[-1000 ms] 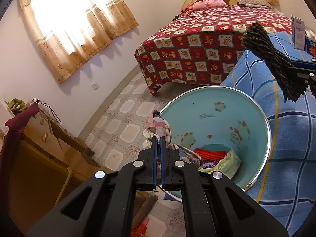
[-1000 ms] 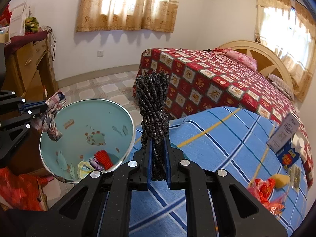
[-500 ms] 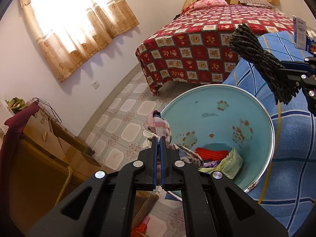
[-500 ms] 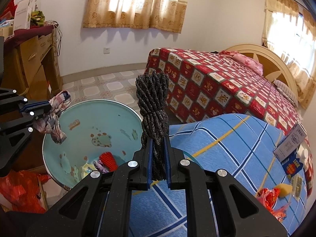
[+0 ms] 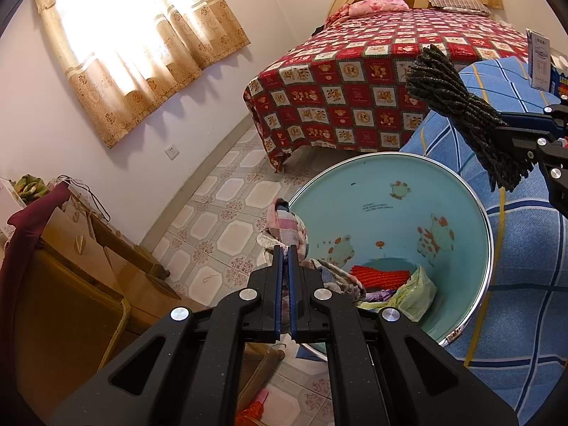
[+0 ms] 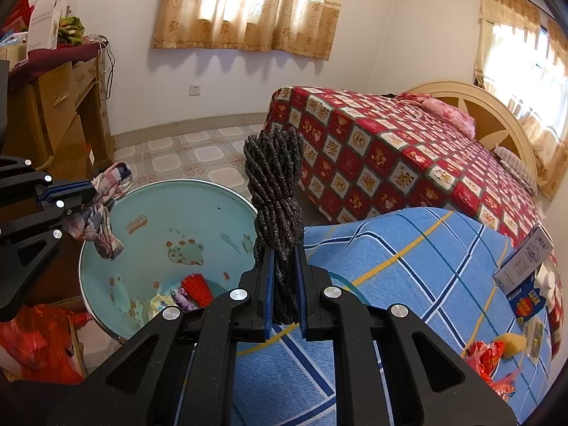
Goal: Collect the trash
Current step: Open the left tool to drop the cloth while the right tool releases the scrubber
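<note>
My right gripper [image 6: 285, 259] is shut on a coiled bundle of dark grey rope [image 6: 275, 191], which stands up between the pads over the near rim of a light blue basin [image 6: 198, 209]. The left wrist view shows that rope [image 5: 458, 110] at the upper right, above the basin [image 5: 387, 191]. My left gripper [image 5: 285, 252] is shut on a checked rag [image 5: 285, 222] at the basin's left rim; in the right wrist view the rag [image 6: 101, 213] hangs from the left gripper [image 6: 87, 191]. Red, green and purple scraps [image 5: 394, 280] lie in the basin's bottom.
A blue checked bedspread [image 6: 408, 259] carries a white box [image 6: 525, 259], a red wrapper [image 6: 486, 355] and a yellow piece [image 6: 513, 342] at right. A bed with a red patterned cover [image 5: 372, 78] stands behind. A wooden dresser [image 5: 71, 266] is at left, tiled floor [image 5: 227, 213] between.
The right gripper has carried the rope bundle leftward, from over the blue bedspread to above the basin's rim. The left gripper and its rag have kept still.
</note>
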`<action>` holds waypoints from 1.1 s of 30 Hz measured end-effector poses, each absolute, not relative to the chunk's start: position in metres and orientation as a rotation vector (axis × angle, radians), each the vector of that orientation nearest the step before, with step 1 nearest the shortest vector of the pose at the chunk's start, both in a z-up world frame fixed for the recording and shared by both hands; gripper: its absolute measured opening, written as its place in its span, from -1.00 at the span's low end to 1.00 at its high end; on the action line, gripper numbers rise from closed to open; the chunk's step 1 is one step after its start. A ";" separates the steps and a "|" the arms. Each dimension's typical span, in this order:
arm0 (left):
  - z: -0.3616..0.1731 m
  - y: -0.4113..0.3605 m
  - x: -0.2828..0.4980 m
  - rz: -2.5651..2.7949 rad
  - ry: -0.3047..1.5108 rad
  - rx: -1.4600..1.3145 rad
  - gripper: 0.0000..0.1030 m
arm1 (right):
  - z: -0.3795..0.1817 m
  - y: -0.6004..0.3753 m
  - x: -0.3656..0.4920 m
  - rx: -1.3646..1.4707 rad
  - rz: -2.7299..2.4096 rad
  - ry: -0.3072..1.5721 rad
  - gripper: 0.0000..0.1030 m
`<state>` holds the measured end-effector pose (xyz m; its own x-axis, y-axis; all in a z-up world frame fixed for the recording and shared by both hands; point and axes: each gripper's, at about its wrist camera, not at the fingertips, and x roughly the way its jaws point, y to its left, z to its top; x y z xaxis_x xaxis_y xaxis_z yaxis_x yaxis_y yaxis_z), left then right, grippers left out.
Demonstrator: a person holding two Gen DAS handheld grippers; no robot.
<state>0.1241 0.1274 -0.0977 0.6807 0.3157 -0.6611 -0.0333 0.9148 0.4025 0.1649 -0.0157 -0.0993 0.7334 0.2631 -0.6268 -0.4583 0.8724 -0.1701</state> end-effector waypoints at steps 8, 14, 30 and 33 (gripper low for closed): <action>-0.098 0.128 0.125 0.200 0.802 0.377 -0.95 | -0.099 -0.012 0.165 -0.329 0.411 0.634 -0.78; -0.099 0.127 0.125 0.200 0.802 0.373 -0.95 | -0.100 -0.012 0.165 -0.332 0.418 0.635 -0.78; -0.092 0.121 0.124 0.165 0.783 0.318 -0.18 | -0.103 -0.011 0.168 -0.299 0.468 0.638 -0.28; -0.093 0.119 0.125 0.171 0.786 0.309 0.07 | -0.103 -0.013 0.166 -0.281 0.471 0.640 -0.18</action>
